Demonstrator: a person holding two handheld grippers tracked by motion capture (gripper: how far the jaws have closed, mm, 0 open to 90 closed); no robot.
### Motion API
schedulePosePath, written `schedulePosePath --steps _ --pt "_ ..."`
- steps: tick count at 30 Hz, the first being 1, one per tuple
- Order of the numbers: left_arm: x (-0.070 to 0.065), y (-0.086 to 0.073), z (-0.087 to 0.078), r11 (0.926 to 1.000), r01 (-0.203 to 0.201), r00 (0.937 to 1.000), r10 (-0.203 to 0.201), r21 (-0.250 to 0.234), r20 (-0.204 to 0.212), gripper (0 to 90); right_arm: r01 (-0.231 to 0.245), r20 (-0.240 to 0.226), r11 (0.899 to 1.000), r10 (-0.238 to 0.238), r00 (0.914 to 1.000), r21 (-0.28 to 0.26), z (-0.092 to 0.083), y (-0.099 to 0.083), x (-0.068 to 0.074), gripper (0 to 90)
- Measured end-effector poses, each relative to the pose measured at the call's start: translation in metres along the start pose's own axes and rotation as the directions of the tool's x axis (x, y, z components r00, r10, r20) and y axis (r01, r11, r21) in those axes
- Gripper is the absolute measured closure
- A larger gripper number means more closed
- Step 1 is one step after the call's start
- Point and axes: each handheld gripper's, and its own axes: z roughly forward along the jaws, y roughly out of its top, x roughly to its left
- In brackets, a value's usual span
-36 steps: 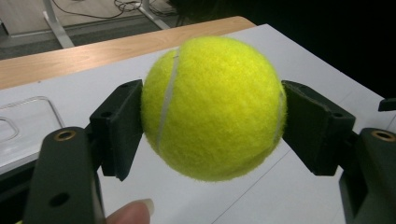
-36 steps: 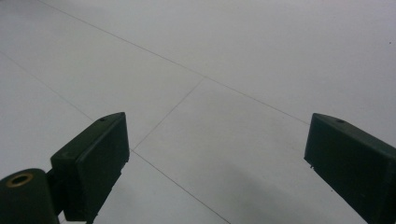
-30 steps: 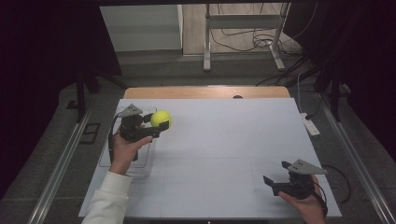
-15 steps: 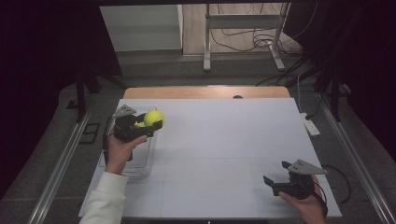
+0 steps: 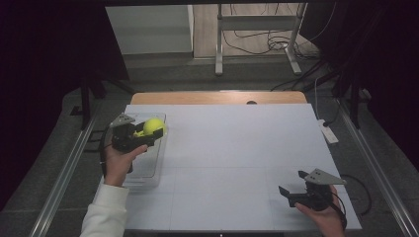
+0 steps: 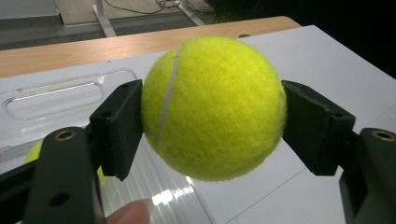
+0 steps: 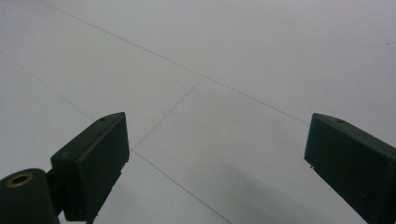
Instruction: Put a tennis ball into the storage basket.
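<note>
A yellow tennis ball hangs clamped between the black jaws of my left gripper, which is shut on it above a clear plastic bin at the table's left side. The bin's rim with its handle slot lies right under the ball. A second yellow ball peeks out low behind the left jaw, inside the bin as far as I can tell. Near the front right corner my right gripper rests in a hand, open, with bare white tabletop between its fingers.
The white table top spreads between the two hands. A wooden strip runs along its far edge. A white power strip lies just off the right edge. A metal stand and cables are on the floor behind.
My left gripper has carried the tennis ball to the left, from beside the bin's right edge to over the bin. The right gripper has stayed put.
</note>
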Motion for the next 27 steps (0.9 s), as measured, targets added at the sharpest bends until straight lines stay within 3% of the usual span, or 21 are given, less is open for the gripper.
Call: schedulePosePath --steps 13,27 --pt "0.012 -0.011 -0.010 0.9992 0.036 0.9992 -0.036 0.015 -0.020 26.6 0.001 -0.001 1.000 -0.001 1.0000 0.001 0.000 0.000 0.000 6.9" --pt "0.021 -0.017 -0.020 0.9987 0.045 0.9977 -0.044 0.022 -0.052 26.7 0.000 -0.001 1.000 0.000 1.0000 -0.002 0.000 0.001 0.000 6.9"
